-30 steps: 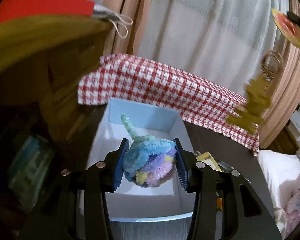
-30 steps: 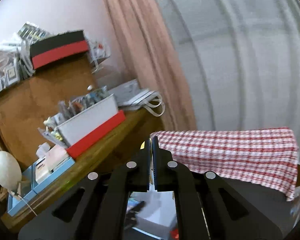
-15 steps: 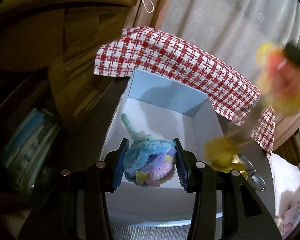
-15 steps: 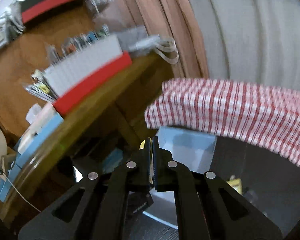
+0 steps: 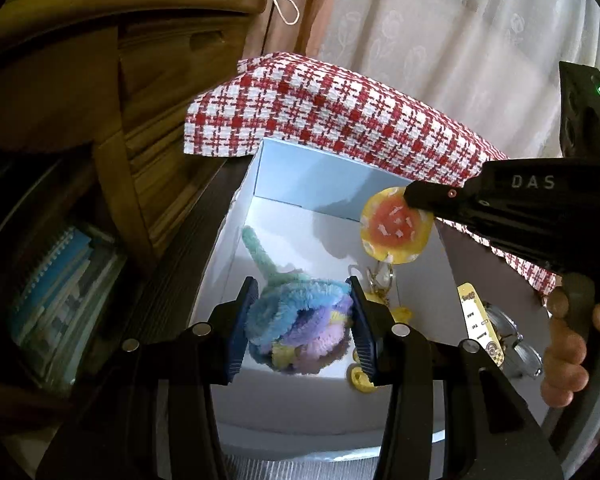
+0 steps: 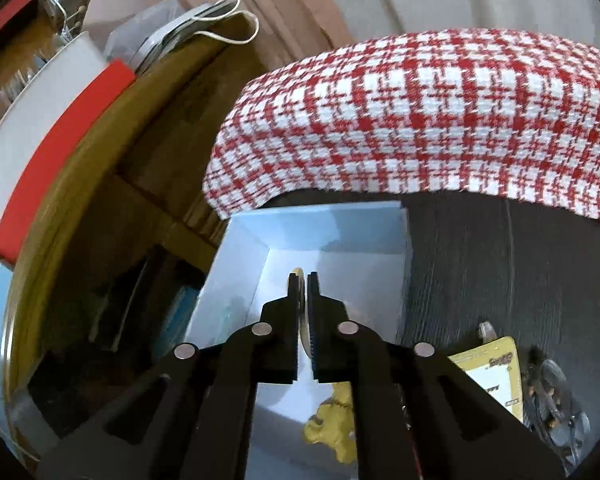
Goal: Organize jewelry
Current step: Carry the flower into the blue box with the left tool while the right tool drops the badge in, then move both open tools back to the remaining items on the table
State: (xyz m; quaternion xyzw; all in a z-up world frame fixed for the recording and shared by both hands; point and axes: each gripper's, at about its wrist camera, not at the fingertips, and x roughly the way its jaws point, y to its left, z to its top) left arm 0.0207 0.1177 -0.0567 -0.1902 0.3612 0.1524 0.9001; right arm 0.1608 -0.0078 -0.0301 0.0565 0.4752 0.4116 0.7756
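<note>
My left gripper (image 5: 300, 320) is shut on a fuzzy pastel pipe-cleaner flower (image 5: 298, 324) and holds it over the open white and blue box (image 5: 312, 184). My right gripper (image 6: 303, 292) is shut on a round yellow and orange disc charm (image 5: 396, 226). A key ring and yellow figure (image 5: 380, 292) hang from the charm down into the box. The yellow figure (image 6: 334, 420) also shows in the right wrist view, below the fingers, inside the box (image 6: 316, 228).
A red and white checked cloth (image 5: 332, 120) lies behind the box. A wooden shelf unit (image 5: 80, 92) stands to the left. A yellow card (image 5: 478, 320) and dark metal trinkets (image 6: 556, 392) lie on the dark table right of the box.
My right gripper has come down and left, bringing the disc charm and its hanging figure over and into the box. My left gripper has tilted down further over the box, still holding the flower.
</note>
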